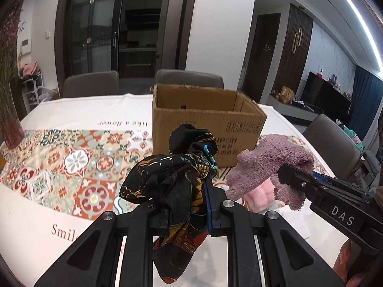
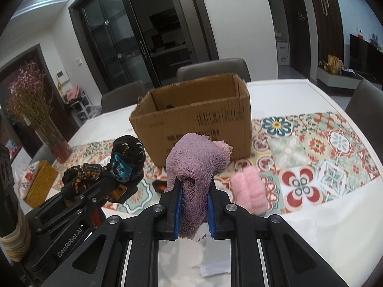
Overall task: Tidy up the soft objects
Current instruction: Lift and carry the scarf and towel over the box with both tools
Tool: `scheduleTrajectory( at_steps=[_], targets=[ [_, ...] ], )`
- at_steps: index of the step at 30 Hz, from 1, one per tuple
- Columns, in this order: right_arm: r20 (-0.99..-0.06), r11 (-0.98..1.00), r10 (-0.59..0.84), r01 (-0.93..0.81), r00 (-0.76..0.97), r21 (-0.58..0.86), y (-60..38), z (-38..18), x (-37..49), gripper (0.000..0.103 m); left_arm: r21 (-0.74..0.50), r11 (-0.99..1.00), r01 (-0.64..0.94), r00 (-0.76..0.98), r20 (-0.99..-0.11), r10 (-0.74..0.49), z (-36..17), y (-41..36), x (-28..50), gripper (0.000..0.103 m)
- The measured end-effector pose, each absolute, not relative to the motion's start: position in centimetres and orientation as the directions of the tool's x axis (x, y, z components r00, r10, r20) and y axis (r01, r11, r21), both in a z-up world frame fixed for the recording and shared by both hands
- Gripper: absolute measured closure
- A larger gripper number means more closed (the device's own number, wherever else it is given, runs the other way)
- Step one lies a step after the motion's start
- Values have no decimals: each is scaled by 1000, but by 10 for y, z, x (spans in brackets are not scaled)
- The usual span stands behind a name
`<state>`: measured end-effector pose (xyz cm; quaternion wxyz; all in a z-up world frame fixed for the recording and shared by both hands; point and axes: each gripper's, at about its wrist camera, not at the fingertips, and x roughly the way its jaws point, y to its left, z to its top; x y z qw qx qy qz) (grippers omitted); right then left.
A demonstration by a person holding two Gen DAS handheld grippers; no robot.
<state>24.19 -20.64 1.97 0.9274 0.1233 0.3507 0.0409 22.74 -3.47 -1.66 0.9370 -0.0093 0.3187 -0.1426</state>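
Left wrist view: my left tool [image 1: 184, 191] pinches the scarf [image 1: 174, 172], my right tool [image 2: 194, 191] clamps the towel [image 2: 196, 162]; dangling ends may snag the box [image 1: 205, 124] rim.

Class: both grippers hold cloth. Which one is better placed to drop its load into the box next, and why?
Left, narrowly. The left gripper, shut on the scarf, lines up with the box front. The right gripper, holding the towel, sits off toward the box's right corner.
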Motion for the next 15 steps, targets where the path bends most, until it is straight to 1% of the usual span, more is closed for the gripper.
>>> scheduleTrajectory(
  at_steps=[15],
  targets=[
    [-530,968,156,-22,833,250,-208,68,252,85,-84,948,306,815,-493,-306,32,-38,245,83]
  ],
)
